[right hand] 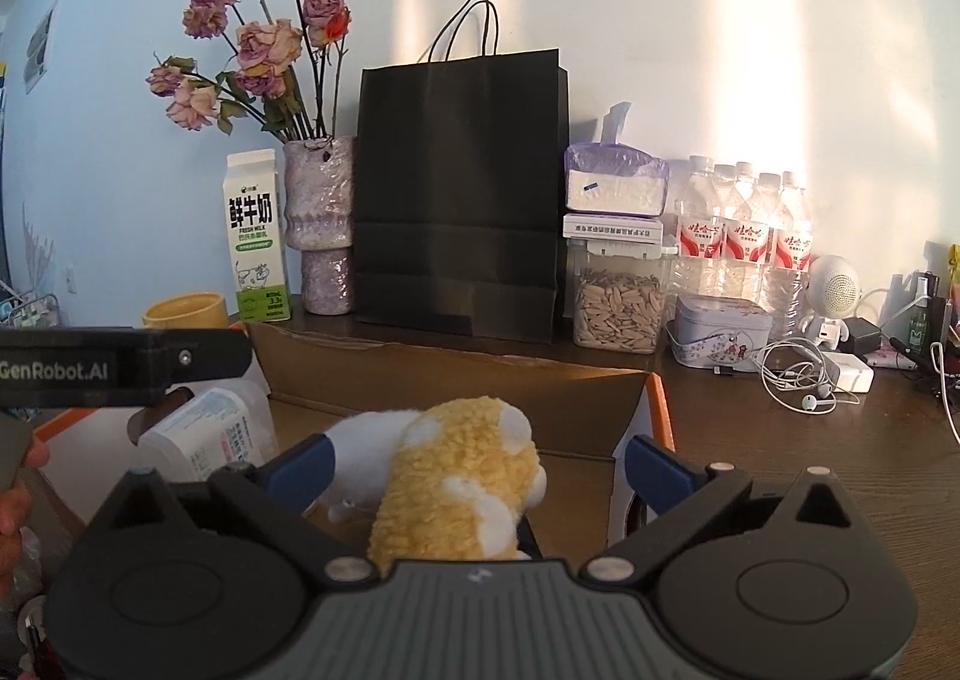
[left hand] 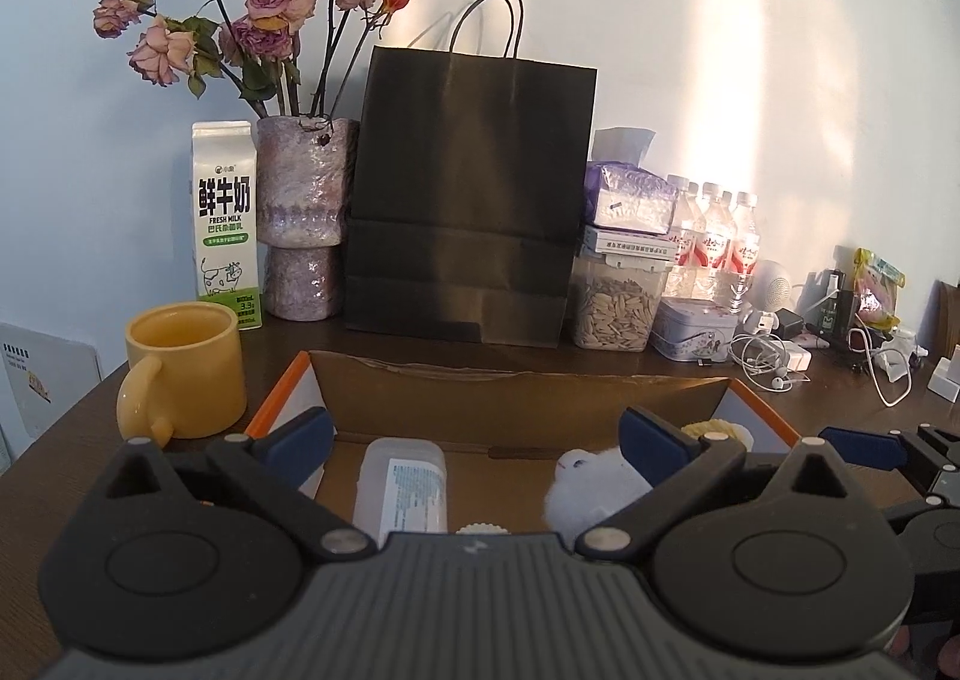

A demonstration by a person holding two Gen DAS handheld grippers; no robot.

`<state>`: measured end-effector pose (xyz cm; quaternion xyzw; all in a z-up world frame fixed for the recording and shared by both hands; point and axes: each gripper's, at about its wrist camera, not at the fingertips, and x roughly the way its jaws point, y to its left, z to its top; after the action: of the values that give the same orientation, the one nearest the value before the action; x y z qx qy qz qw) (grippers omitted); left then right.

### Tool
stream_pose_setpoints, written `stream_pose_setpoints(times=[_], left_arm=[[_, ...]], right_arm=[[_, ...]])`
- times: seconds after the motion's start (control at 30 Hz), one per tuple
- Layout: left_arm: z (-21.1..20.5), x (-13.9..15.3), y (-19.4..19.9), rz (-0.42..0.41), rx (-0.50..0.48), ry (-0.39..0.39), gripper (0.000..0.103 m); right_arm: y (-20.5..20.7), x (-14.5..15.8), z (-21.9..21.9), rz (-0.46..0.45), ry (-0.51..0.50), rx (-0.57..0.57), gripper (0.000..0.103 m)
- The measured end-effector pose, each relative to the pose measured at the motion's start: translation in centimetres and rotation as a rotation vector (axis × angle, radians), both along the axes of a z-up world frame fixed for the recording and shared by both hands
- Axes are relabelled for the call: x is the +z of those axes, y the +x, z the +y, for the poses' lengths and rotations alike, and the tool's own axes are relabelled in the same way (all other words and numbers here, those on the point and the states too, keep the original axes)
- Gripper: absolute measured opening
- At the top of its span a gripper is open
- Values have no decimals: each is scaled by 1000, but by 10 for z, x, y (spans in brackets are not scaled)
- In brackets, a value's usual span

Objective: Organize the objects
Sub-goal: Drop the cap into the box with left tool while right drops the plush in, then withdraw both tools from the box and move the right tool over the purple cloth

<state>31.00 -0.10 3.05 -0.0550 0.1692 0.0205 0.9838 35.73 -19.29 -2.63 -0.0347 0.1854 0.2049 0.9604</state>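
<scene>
An open cardboard box (left hand: 522,404) with orange-edged flaps sits on the dark wooden table in front of both grippers. In it lie a white plastic bottle (left hand: 401,491) and a yellow-and-white plush toy (right hand: 462,482), which also shows in the left wrist view (left hand: 591,479). My left gripper (left hand: 477,440) is open and empty above the box's near side. My right gripper (right hand: 477,461) is open, its fingers on either side of the plush toy without touching it. The bottle also shows in the right wrist view (right hand: 207,431).
A yellow mug (left hand: 186,368) stands left of the box. Behind it stand a milk carton (left hand: 227,224), a vase of dried roses (left hand: 303,218), a black paper bag (left hand: 468,200), a jar of seeds (left hand: 615,302), water bottles (left hand: 714,236), a tin (left hand: 693,329) and tangled cables (left hand: 774,359).
</scene>
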Motion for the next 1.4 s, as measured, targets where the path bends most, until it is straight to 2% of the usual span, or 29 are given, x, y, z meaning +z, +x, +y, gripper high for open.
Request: stream_pose_setpoints(times=[0.4,0.9,1.23,1.4], left_arm=[[1,10,-19,-16,17,-12,103],[5,20,-51,-5,29,-5,103],[16,28,-99,-15,25,6,103],[23,23,-127,13,23,25,103]], right_arm=[[-12,7,-2,-24,10,6,103],[-46,19,0,-54,-3,35,103],[-84,29,-5,-36,-11,68,103],[-114,27,-7,-19,-27,109,103]])
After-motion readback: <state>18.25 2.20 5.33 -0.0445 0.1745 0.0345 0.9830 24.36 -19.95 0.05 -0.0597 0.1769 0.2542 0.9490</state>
